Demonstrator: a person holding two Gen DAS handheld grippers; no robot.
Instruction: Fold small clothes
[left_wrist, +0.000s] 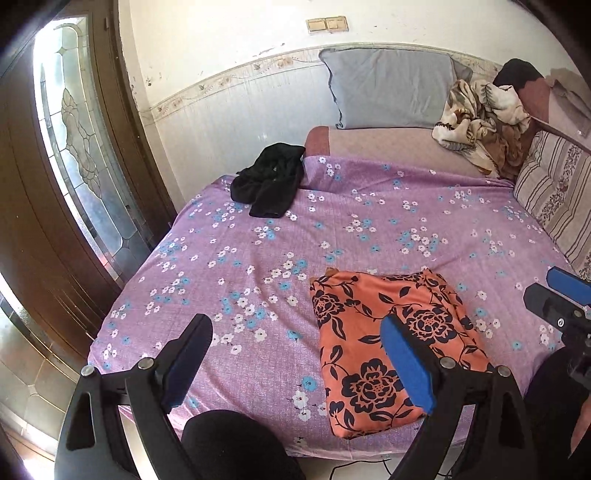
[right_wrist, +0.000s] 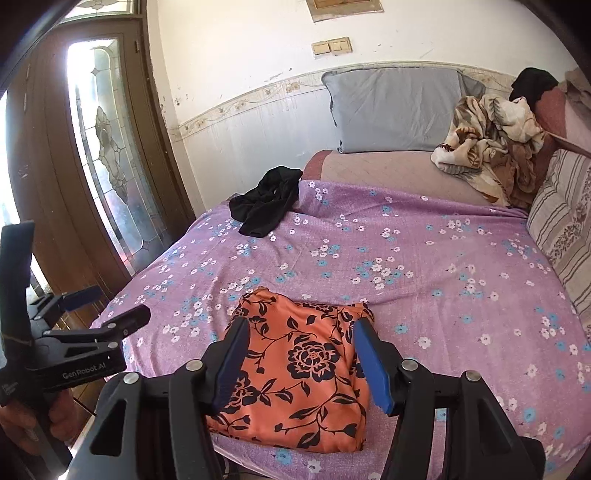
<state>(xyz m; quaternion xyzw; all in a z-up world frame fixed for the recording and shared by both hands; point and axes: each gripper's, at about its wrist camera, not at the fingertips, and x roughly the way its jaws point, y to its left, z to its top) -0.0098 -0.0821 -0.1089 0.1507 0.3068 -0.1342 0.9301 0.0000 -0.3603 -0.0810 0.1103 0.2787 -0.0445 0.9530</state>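
Note:
A folded orange garment with black flowers (left_wrist: 384, 343) lies flat near the front edge of the bed; it also shows in the right wrist view (right_wrist: 295, 373). A crumpled black garment (left_wrist: 269, 181) lies at the far left of the bed, also visible in the right wrist view (right_wrist: 264, 205). My left gripper (left_wrist: 295, 339) is open and empty, above the bed left of the orange garment. My right gripper (right_wrist: 299, 339) is open and empty, hovering over the orange garment. The left gripper shows from the side in the right wrist view (right_wrist: 107, 306).
The bed has a purple flowered sheet (left_wrist: 369, 229). A grey pillow (left_wrist: 388, 88), a crumpled beige blanket (left_wrist: 484, 118) and a striped cushion (left_wrist: 554, 192) lie at the back and right. A brown door with glass (left_wrist: 74, 155) stands left.

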